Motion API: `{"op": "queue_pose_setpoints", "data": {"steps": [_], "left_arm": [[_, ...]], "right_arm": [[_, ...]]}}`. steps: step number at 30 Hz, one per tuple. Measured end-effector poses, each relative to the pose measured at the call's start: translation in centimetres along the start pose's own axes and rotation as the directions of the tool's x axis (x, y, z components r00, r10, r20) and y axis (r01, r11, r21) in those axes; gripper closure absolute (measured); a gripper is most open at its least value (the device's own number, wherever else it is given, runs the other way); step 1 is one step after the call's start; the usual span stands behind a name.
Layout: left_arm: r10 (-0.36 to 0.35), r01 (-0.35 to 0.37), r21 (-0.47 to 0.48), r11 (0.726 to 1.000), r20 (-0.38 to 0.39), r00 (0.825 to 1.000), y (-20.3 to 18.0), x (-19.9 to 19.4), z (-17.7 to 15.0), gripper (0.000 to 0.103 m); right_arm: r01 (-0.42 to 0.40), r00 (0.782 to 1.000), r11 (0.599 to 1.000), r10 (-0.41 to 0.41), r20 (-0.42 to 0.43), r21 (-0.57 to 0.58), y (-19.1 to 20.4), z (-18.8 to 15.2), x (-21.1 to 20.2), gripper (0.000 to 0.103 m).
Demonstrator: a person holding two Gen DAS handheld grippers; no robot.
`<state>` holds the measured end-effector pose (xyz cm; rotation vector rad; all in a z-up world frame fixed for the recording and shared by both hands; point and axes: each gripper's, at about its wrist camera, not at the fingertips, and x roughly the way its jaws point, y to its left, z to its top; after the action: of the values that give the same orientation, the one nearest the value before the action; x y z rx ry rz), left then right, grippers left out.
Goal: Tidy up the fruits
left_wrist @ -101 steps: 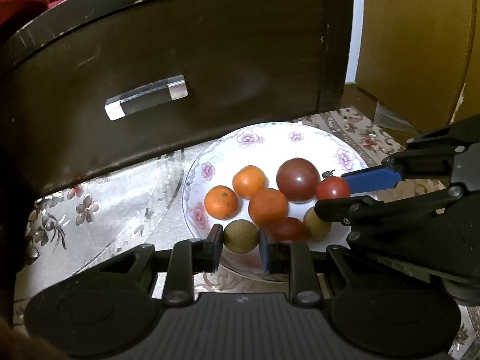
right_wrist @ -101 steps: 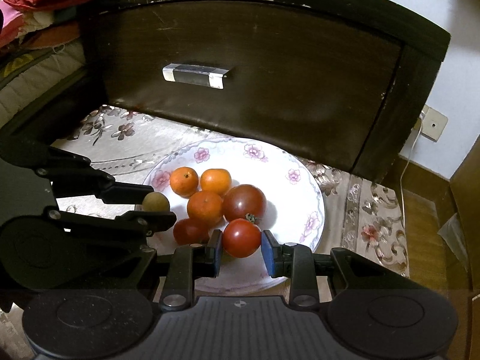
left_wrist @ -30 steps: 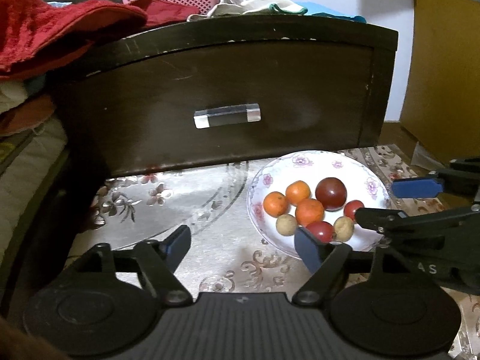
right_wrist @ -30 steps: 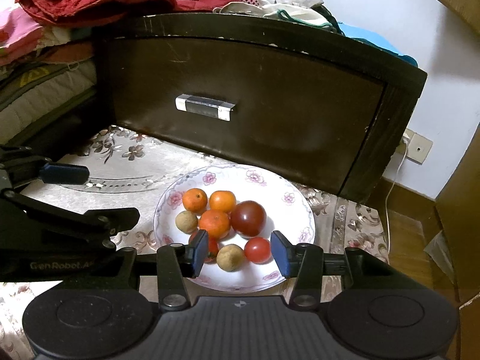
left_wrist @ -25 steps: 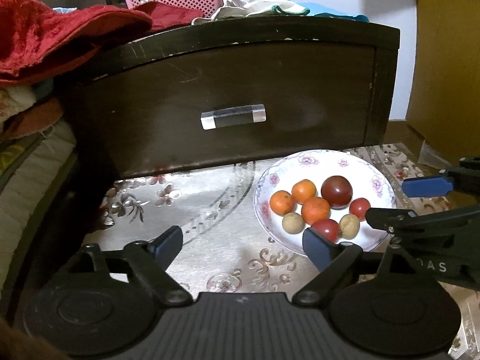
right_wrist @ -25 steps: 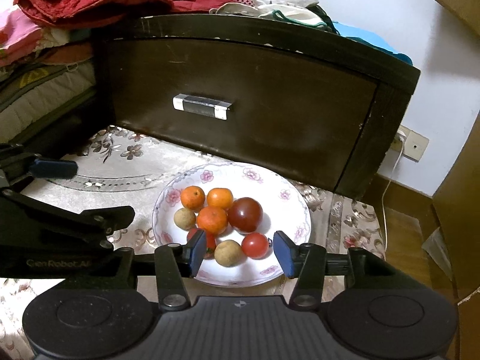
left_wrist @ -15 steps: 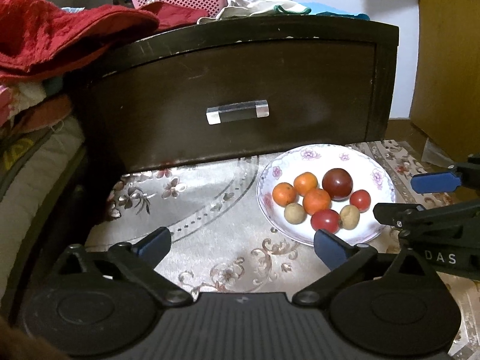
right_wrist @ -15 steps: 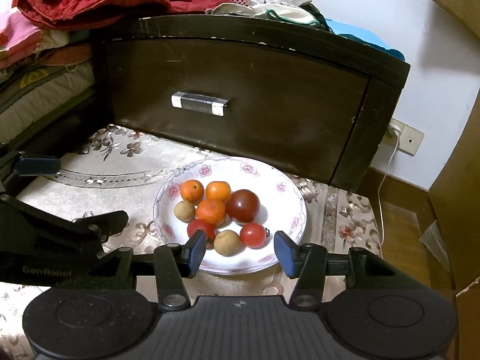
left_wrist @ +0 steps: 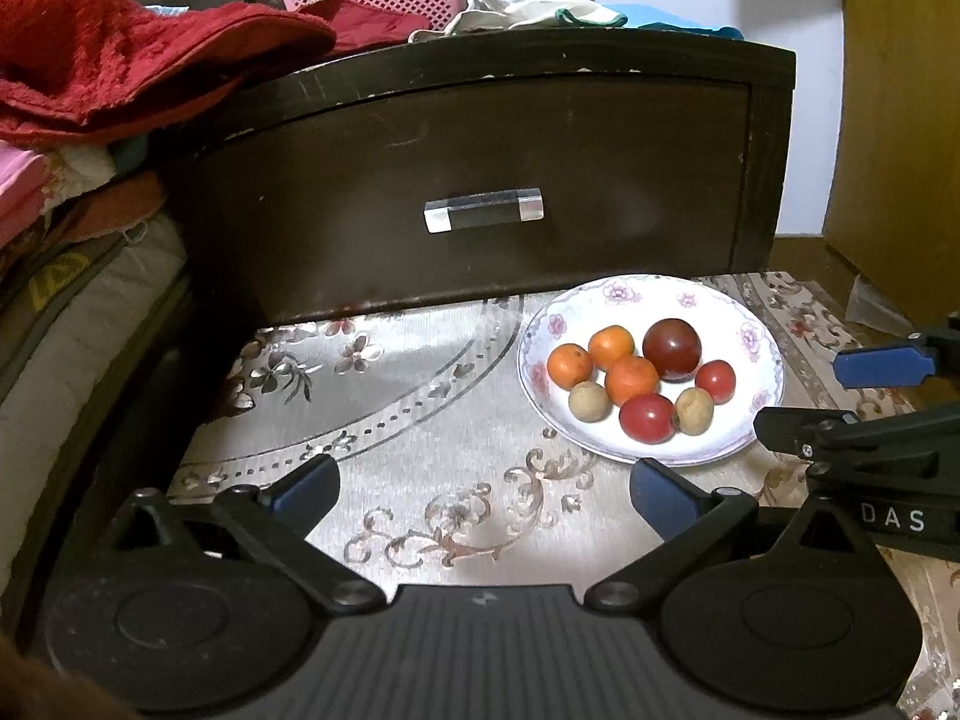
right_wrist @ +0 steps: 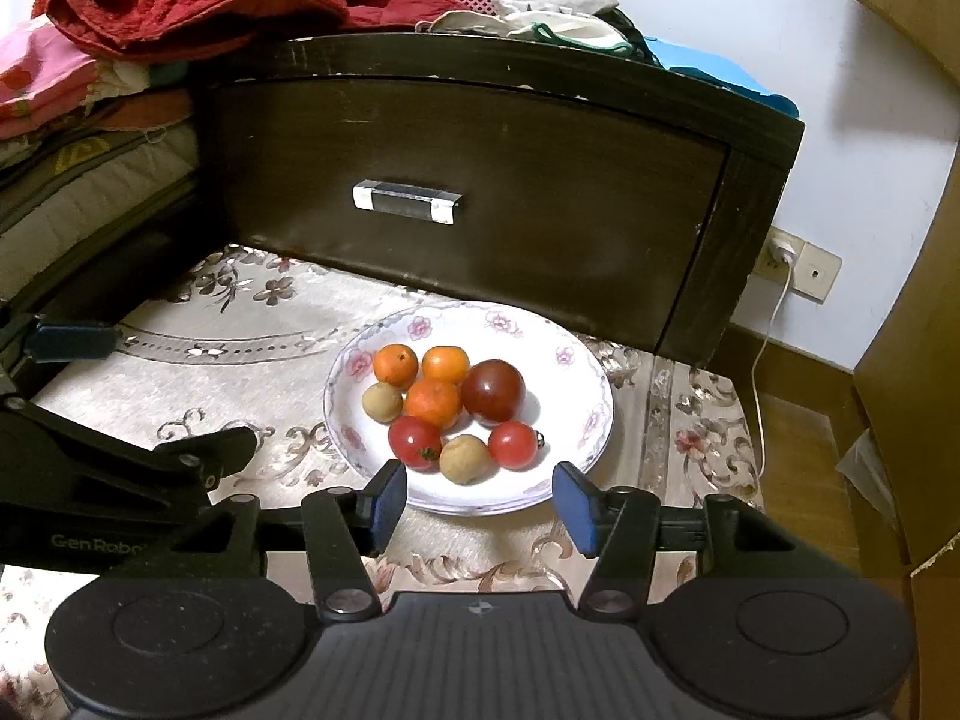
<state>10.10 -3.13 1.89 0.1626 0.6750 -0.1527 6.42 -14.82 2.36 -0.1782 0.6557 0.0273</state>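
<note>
Pulled back from the white floral-rimmed plate (right_wrist: 591,414), both tools, with a small red tomato (right_wrist: 512,444) and a tan round fruit (left_wrist: 588,401) let go since earlier. Left gripper (left_wrist: 483,489) spread to its widest, holding nothing, plate off beyond its right finger. Right gripper (right_wrist: 480,501) partly apart, jaws just widened further, nothing clamped; plate just ahead, near rim seen between the fingertips. Eight fruits clustered on the plate, atop a patterned silver cloth (left_wrist: 384,396) before a dark wooden drawer (right_wrist: 480,192).
</note>
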Motion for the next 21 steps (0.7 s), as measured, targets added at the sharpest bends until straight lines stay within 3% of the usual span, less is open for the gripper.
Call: {"op": "queue_pose_setpoints", "data": {"steps": [21], "left_arm": [[-0.006,0.006,-0.001,1.0,-0.017,1.0,-0.6,-2.2,-1.9,0.0]], "right_arm": [[0.013,1.0,1.0,-0.012,-0.025,0.028,0.6,-1.8,-2.2,0.052]]}}
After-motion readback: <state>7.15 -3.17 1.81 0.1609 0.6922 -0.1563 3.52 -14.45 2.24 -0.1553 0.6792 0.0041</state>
